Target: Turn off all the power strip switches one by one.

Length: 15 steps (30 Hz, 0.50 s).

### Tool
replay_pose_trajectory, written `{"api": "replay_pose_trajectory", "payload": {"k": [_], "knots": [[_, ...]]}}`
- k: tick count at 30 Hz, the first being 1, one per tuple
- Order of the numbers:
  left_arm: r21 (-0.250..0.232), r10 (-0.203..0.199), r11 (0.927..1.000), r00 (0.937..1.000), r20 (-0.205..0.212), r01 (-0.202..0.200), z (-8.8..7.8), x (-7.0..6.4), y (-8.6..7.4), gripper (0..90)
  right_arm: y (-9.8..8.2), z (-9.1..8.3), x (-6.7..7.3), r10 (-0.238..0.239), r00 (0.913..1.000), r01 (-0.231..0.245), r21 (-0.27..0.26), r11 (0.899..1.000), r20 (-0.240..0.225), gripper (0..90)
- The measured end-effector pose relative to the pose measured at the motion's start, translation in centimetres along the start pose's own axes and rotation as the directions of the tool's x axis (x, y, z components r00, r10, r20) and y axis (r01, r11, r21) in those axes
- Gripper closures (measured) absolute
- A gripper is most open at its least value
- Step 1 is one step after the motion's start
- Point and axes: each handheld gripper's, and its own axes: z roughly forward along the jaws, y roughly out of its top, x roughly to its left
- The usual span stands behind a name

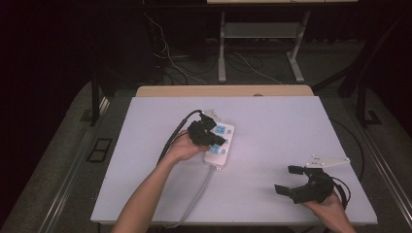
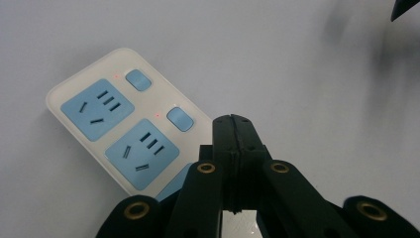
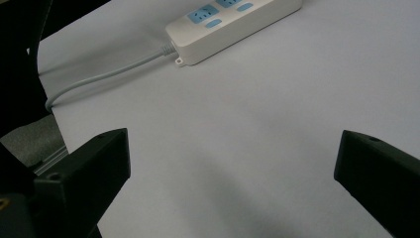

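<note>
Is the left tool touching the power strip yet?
Cannot tell. In the left gripper view the shut left tool overlaps the power strip with no contact line visible; in the high view the hand and tool cover that spot.

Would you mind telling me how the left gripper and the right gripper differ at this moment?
The left gripper has its jaws pressed shut with nothing between them; the right gripper holds its jaws wide open. The left gripper is poised over the white power strip, while the right gripper sits off near the table's front right corner, away from the strip. Both are black, hand-held, and grip nothing.
</note>
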Motion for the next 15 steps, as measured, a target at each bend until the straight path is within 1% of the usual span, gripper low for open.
{"api": "replay_pose_trajectory", "payload": {"k": [10, 15], "knots": [[0.042, 0.005, 0.9991, 0.9995, 0.03, -0.006, 1.3, -0.1, -0.1, 89.3, 0.0, 0.1, 0.0, -0.007, 1.0, 0.007, 0.008, 1.0, -0.005, 0.8], [0.06, 0.013, 0.9981, 0.9995, 0.028, -0.014, 1.9, -0.2, -0.2, 89.3, 0.0, 0.2, 0.0, -0.009, 0.9999, 0.009, 0.013, 1.0, -0.006, 0.8]]}}
